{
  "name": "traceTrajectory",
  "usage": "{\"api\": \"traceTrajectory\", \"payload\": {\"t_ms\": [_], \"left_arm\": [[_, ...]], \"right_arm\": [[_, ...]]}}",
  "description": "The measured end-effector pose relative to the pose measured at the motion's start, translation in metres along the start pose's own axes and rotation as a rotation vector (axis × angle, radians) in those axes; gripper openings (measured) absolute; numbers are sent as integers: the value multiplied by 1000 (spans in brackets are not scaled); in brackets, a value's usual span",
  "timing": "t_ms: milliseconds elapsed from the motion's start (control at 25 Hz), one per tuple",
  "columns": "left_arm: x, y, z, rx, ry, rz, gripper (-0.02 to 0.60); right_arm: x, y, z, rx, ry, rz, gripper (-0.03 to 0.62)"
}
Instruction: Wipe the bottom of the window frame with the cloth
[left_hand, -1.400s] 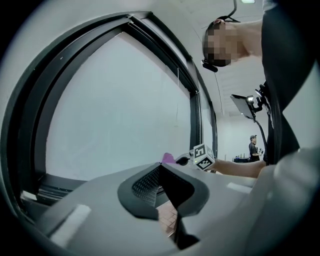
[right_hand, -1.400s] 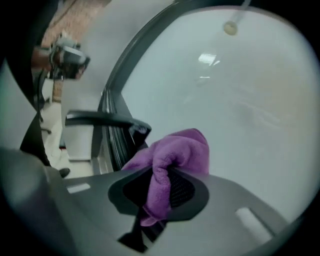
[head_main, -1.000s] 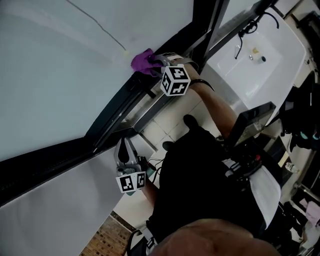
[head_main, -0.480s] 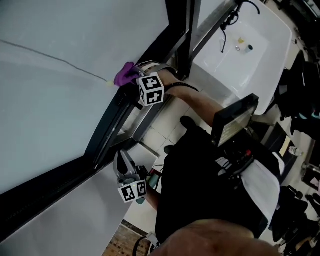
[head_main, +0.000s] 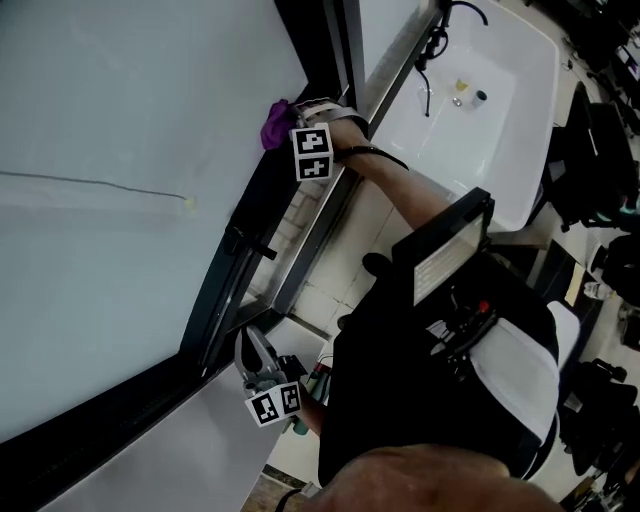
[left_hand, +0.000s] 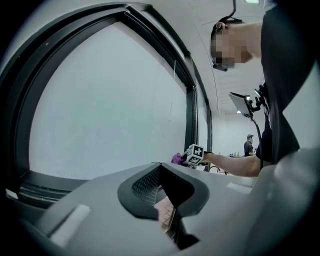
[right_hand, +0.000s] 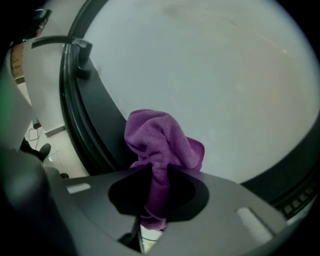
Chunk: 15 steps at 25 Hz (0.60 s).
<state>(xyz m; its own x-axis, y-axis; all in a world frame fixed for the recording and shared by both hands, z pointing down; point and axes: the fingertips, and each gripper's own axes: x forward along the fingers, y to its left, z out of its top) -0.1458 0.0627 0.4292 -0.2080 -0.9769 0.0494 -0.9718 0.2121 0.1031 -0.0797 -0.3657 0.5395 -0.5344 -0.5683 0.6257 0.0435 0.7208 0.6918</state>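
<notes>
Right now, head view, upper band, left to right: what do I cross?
window glass → purple cloth → right gripper, shut on the cloth → white sink

A purple cloth (right_hand: 162, 142) is held bunched into a crumpled wad, set against the inner edge of the dark window frame (head_main: 250, 215)

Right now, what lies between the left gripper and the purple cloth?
Head view: the black window frame's bottom rail runs between them, carrying a small latch.
</notes>
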Motion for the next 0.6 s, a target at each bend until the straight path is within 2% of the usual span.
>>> {"api": "traceTrajectory", "payload": {"t_ms": [320, 480, 600], "left_arm": [[25, -18, -1, -10, -3, -57, 2], [22, -17, -4, -7, -9, -61, 2], [21, -22, -3, -4, -16, -59, 2]], "right_arm": [[23, -60, -73, -9, 286, -193, 61], [29, -55, -71, 26, 303, -195, 61], [3, -57, -82, 92, 290, -236, 66]]}}
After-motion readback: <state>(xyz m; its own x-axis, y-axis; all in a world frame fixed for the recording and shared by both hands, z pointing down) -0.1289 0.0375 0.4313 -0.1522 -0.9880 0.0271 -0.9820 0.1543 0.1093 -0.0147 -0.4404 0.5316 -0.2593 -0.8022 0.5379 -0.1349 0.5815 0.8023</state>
